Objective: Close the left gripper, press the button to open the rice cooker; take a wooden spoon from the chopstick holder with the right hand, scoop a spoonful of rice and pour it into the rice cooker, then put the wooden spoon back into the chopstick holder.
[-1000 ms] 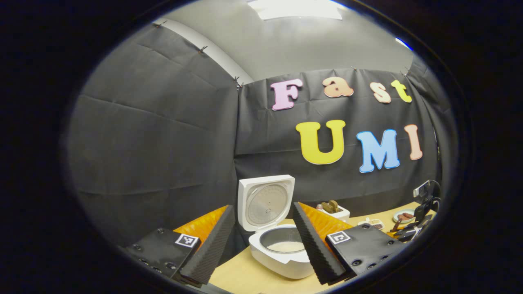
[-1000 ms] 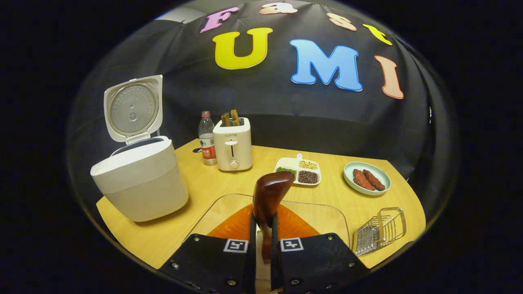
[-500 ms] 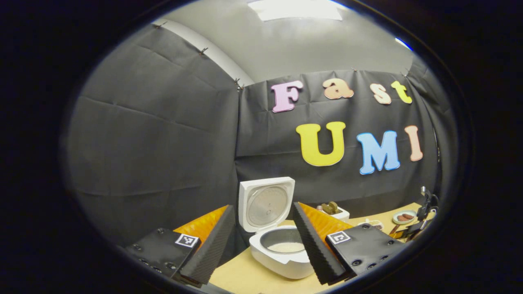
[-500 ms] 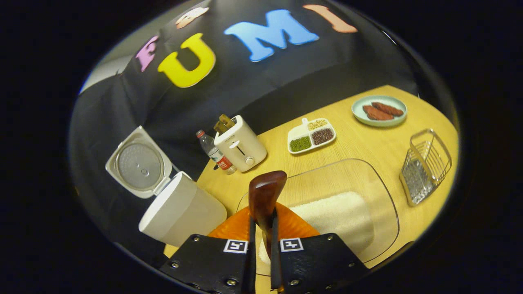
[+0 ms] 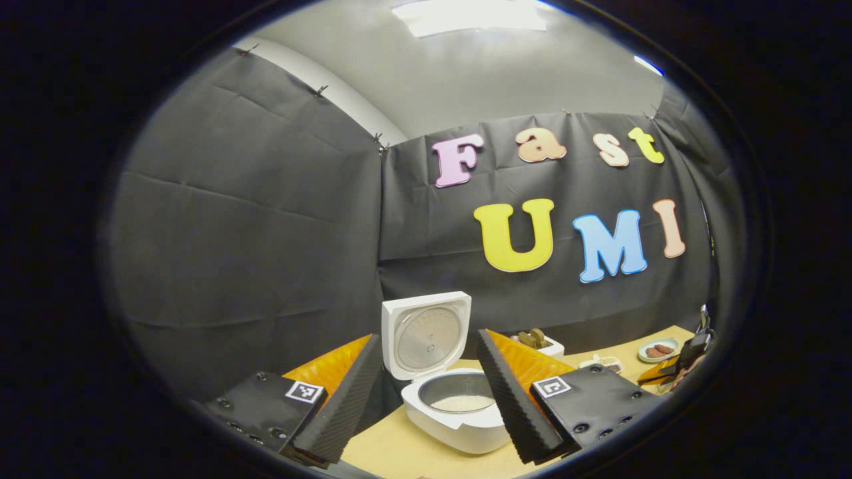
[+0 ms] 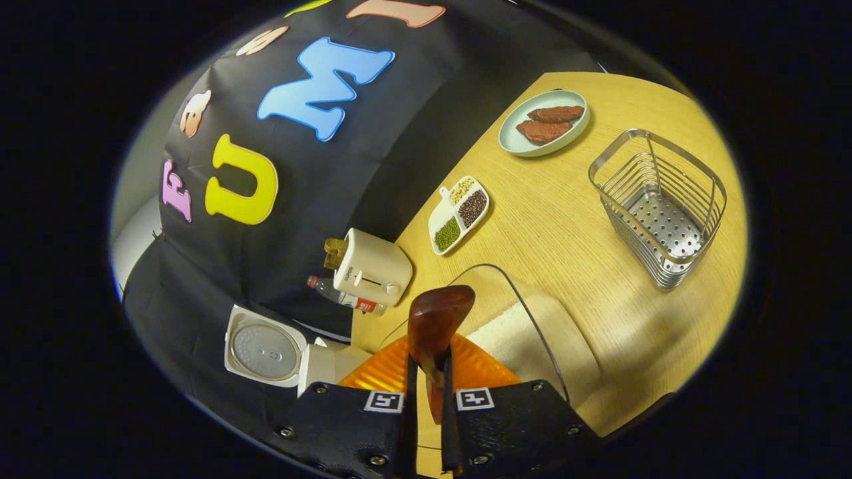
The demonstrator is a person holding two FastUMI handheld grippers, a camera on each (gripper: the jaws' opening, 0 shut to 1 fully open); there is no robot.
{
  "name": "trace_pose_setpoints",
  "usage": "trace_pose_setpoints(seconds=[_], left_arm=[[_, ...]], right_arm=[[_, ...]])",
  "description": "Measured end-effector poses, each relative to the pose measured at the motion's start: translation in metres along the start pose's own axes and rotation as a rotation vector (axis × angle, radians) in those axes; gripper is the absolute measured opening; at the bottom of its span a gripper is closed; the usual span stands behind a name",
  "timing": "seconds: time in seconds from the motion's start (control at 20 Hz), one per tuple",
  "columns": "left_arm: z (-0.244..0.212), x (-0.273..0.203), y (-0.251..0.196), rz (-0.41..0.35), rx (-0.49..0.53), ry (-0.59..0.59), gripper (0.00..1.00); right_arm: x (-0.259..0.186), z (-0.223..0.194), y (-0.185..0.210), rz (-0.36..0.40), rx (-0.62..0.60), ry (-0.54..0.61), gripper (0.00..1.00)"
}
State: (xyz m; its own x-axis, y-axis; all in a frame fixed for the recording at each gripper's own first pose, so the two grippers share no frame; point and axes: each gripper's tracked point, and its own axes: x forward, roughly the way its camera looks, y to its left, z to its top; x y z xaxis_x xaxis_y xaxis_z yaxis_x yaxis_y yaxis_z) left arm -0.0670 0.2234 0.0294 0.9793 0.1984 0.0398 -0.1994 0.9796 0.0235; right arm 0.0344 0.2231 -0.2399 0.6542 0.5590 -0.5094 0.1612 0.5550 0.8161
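The desk (image 6: 572, 219) is light wood, and black cloth hangs behind it as the booth wall. In the left gripper view a grey ceiling with a bright light (image 5: 469, 14) sits above the cloth.

The toaster (image 6: 370, 269) has a small word on its side, but it is too tiny to read. The water bottle (image 6: 343, 297) beside it has a red label, also too small to read.

The left gripper (image 5: 426, 392) has its fingers wide apart and holds nothing. Past them stands the white rice cooker (image 5: 449, 412) with its lid (image 5: 425, 332) up. White rice lies in the bottom of its pot. Far to the right, at the desk's edge, the other gripper shows small and dark.

The right gripper (image 6: 426, 399) is tipped far over, so the desk looks slanted. Its fingers are clamped on the handle of the wooden spoon (image 6: 436, 326), and the spoon's bowl points forward. Just under the spoon is a clear glass dish (image 6: 526, 313) with white rice (image 6: 532, 332) in it. The metal chopstick holder (image 6: 659, 206) stands on the desk, well apart from the spoon. Near it are a green plate (image 6: 512, 136) with two brown pieces of meat, and a white tray (image 6: 459, 213) of beans.
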Motion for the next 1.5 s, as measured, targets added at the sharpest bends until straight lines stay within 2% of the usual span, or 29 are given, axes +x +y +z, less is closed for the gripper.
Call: trace_pose_setpoints(seconds=[0.3, 0.55, 1.05, 1.2, 1.5], left_arm=[[-0.001, -0.006, -0.003, 0.006, -0.021, 0.0, 0.99], [-0.001, -0.011, 0.003, 0.018, -0.029, 0.002, 0.96], [-0.018, -0.028, 0.029, 0.041, -0.023, 0.039, 0.98], [-0.023, -0.034, 0.046, 0.069, -0.021, 0.041, 0.96], [-0.043, -0.05, 0.086, 0.146, -0.055, 0.075, 0.96]], right_arm=[[-0.018, 0.021, 0.034, 0.118, 0.15, -0.005, 0.14], [-0.022, 0.022, 0.081, 0.241, 0.28, 0.029, 0.14], [0.001, -0.022, 0.182, 0.359, 0.21, 0.122, 0.14], [0.014, -0.037, 0.215, 0.392, 0.174, 0.142, 0.14], [0.046, -0.077, 0.259, 0.41, 0.111, 0.184, 0.14]])
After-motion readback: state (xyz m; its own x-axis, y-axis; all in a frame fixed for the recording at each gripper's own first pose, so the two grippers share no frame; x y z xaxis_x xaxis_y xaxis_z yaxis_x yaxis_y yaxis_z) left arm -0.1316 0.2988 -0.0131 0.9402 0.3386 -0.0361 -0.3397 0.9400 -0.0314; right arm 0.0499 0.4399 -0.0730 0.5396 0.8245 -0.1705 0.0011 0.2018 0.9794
